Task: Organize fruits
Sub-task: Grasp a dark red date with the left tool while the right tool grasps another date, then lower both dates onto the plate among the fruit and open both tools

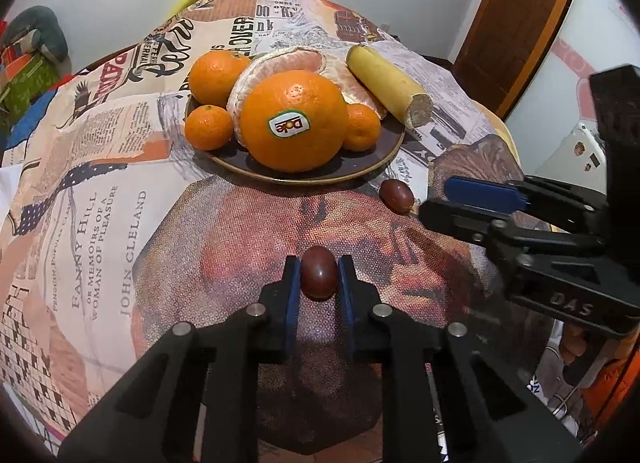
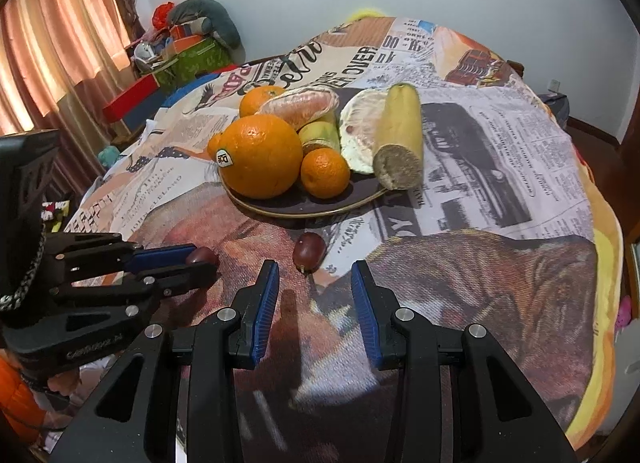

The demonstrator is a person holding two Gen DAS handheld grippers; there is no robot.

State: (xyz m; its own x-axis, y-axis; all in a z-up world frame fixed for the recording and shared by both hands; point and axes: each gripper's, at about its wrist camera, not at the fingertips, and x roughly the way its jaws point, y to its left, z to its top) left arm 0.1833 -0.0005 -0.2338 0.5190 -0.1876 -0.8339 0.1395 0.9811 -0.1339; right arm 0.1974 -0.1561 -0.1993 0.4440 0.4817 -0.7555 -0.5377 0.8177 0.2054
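A: What is hard to make out?

B: The dark brown round plate (image 1: 372, 167) is mostly covered by fruit.

A: Left tongs?

B: My left gripper (image 1: 319, 277) is clamped on one dark red oval grape (image 1: 319, 278), low over the printed cloth (image 1: 100, 183).

A: Right tongs?

B: My right gripper (image 2: 315, 287) stands parted, empty; the second dark red grape (image 2: 309, 249) lies just beyond its tips, near the plate.

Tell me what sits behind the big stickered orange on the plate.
Behind the big orange lie peeled pomelo pieces and another orange. The right wrist view also shows a greenish-yellow fruit tucked there; most of it is covered, so its kind is unclear.
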